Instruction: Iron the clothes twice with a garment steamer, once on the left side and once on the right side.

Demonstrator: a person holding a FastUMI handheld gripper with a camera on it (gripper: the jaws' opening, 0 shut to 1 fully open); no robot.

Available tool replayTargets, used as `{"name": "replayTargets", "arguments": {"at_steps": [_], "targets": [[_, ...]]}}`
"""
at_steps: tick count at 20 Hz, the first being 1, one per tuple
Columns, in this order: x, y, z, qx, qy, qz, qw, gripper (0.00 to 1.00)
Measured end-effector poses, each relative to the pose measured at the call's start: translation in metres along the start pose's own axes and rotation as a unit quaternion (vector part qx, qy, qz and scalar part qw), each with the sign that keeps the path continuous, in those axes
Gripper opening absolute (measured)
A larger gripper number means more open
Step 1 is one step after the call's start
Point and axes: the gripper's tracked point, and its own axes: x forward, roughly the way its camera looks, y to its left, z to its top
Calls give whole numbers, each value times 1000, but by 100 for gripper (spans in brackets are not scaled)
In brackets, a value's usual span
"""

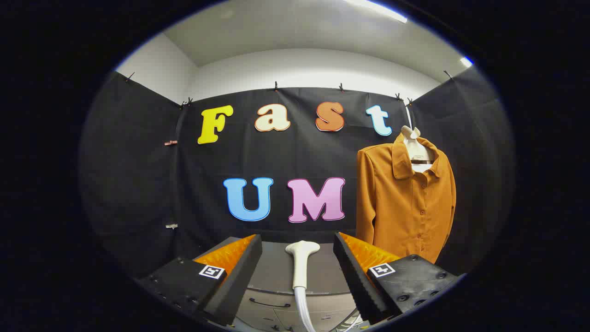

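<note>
In the gripper view, the gripper (pixel 297 258) was seen from behind its two fingers, which were spread wide apart and released, grasping nothing. In the gap between them lay a white garment steamer head (pixel 301 263), its flat nozzle end pointing away from the camera and its handle running back toward it. Neither finger (pixel 239 272) touched it. A pale hose (pixel 303 311) was seen leaving the near end of the handle and curving down below the fingers. The steamer head rested on a grey table (pixel 272 272), whose front panel with a curved dark handle was visible beneath.

Beyond the right finger, an orange-brown shirt (pixel 405 203) was hung on a white hanger (pixel 416 148) against the black cloth wall (pixel 138 184). The shirt was buttoned down the front, its collar spread open and one long sleeve hanging straight at its side. Its lower hem was hidden behind the right finger. The shirt was well apart from the steamer head.

Above the cloth, a white wall (pixel 304 69) and ceiling were seen, with a bright strip light (pixel 375 9) overhead.
</note>
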Motion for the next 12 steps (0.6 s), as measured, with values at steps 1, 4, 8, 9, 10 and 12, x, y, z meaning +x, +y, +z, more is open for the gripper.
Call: {"name": "replayTargets", "arguments": {"at_steps": [1, 4, 8, 9, 10, 12], "targets": [[0, 1, 0, 1, 0, 0, 1000, 98], [0, 5, -1, -4, 1, 0, 1000, 98], [2, 9, -1, -8, 1, 0, 1000, 98], [2, 10, -2, -7, 1, -1, 1000, 98], [2, 10, -2, -7, 2, -2, 1000, 98], [3, 10, -3, -5, 4, -3, 1000, 98]]}}
